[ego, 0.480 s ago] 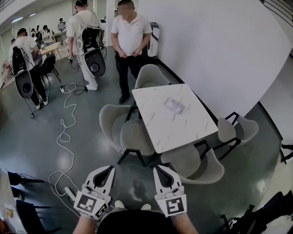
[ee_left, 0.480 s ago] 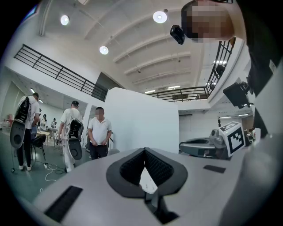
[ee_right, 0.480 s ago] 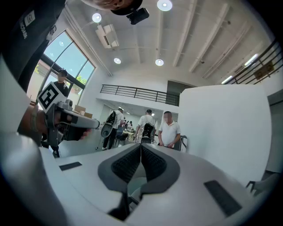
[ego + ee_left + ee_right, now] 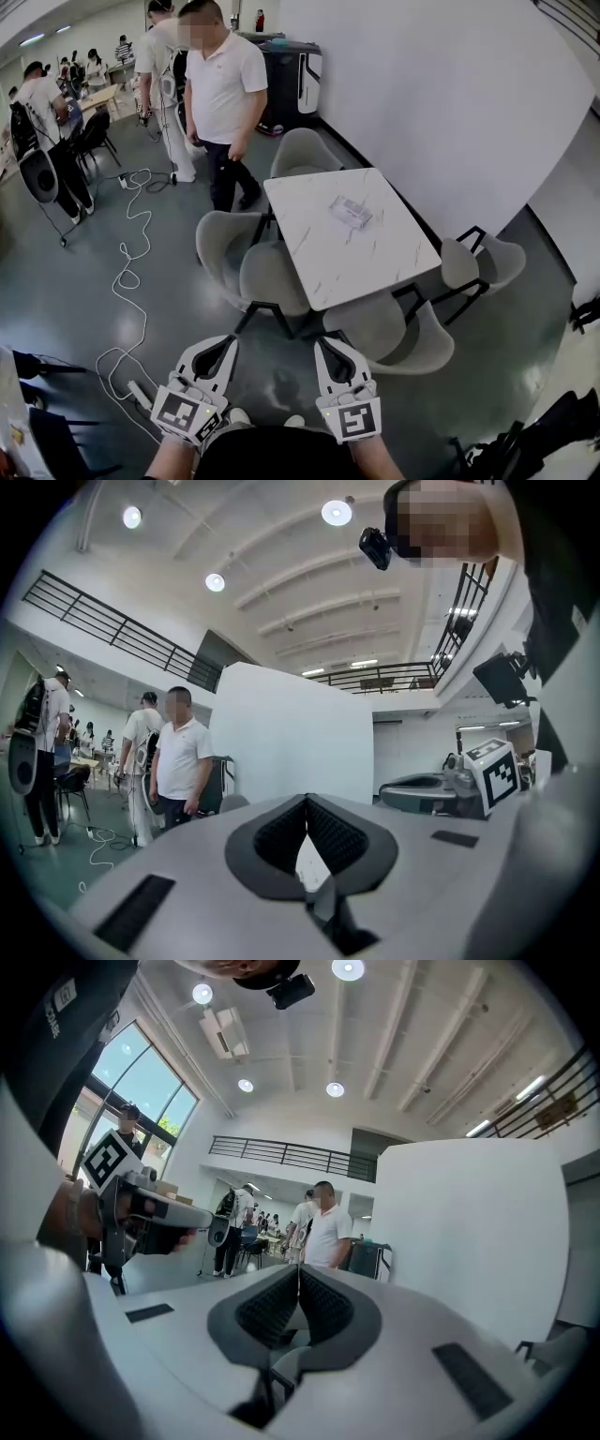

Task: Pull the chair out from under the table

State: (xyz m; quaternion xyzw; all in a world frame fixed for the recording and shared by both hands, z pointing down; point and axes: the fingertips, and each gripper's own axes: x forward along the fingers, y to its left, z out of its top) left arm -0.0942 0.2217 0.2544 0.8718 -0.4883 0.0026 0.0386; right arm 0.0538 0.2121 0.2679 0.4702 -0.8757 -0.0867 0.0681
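Several grey shell chairs stand tucked round a white marble table (image 4: pixel 375 253) in the head view. One chair (image 4: pixel 398 336) is at the near end, two chairs (image 4: pixel 270 277) sit along the left side, one chair (image 4: pixel 483 262) is on the right and another (image 4: pixel 302 152) at the far end. My left gripper (image 4: pixel 228 341) and right gripper (image 4: pixel 328 343) hang level at the bottom, well short of the chairs. Both are shut with nothing between the jaws. The left gripper (image 4: pixel 307 799) and right gripper (image 4: pixel 298 1269) show closed tips in their own views.
A small clear packet (image 4: pixel 350 213) lies on the table. A person in a white shirt (image 4: pixel 223 89) stands by the table's far left corner, with other people behind. A white cable (image 4: pixel 131 272) snakes over the grey floor at left. A white wall (image 4: pixel 450 103) runs along the right.
The person in the white shirt has stepped left and closer to the table's far corner. Both grippers have stayed shut in the same place.
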